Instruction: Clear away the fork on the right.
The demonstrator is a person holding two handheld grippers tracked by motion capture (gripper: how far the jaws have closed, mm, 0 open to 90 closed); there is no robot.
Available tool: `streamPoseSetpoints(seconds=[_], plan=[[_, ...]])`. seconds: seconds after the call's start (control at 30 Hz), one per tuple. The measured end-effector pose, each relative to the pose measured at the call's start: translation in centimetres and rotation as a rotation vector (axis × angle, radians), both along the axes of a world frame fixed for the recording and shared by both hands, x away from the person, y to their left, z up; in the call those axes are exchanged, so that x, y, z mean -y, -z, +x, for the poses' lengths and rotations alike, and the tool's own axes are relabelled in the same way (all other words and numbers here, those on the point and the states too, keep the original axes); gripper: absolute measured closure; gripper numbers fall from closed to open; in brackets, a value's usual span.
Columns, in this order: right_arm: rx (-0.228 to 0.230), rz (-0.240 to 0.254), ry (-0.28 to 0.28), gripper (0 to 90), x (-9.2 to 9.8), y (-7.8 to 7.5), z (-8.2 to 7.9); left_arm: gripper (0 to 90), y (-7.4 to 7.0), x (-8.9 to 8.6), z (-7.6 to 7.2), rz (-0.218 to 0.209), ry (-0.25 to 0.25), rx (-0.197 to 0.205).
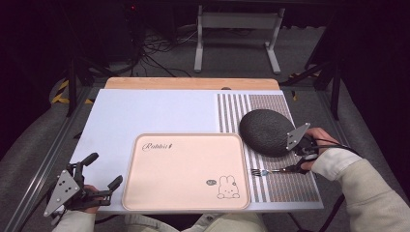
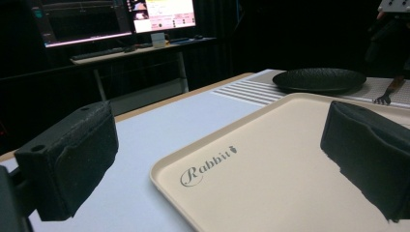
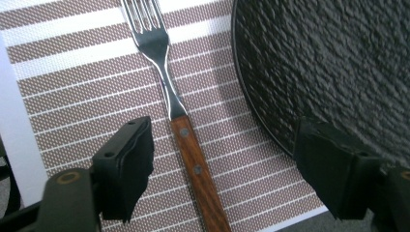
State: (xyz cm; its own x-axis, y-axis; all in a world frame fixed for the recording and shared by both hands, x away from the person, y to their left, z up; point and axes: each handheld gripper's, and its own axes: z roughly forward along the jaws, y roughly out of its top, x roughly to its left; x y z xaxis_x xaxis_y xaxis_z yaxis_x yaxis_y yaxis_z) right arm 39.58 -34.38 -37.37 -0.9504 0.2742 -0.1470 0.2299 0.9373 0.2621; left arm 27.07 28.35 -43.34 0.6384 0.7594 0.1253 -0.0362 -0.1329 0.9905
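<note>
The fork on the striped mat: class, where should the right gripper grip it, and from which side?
Probably the wooden handle, from above. The fork lies flat on the mat, and the open right gripper already straddles the handle; the plate crowds one side.

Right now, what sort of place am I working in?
Likely a lab or recording studio, not a dining room: a staged table with a fork, monitors on a desk behind, cables on the floor.

Jaws: 2 black pads of the left gripper (image 2: 217, 164), standing wide apart, nothing between.
Tray (image 2: 270, 159): beige, marked "Rabbit".
Plate (image 2: 319, 79): dark, beyond tray.
Fork (image 2: 387, 95): tines beside plate.
</note>
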Motion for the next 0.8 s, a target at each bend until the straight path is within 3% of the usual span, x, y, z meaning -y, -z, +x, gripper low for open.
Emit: streamPoseSetpoints(seconds=[0.37, 0.57, 0.8], plan=[[-0.046, -0.076, 0.011, 22.2, 0.3, 1.1, 0.3, 0.3, 0.0, 0.0, 0.0, 0.000, 0.001, -0.001], [-0.052, -0.084, 0.001, 23.5, 0.4, 1.2, 0.3, 0.3, 0.0, 0.0, 0.0, -0.003, 0.000, -0.001], [-0.076, -0.092, -0.016, 32.7, 0.1, 1.8, 0.2, 0.3, 0.0, 0.0, 0.0, 0.001, 0.000, -0.001]])
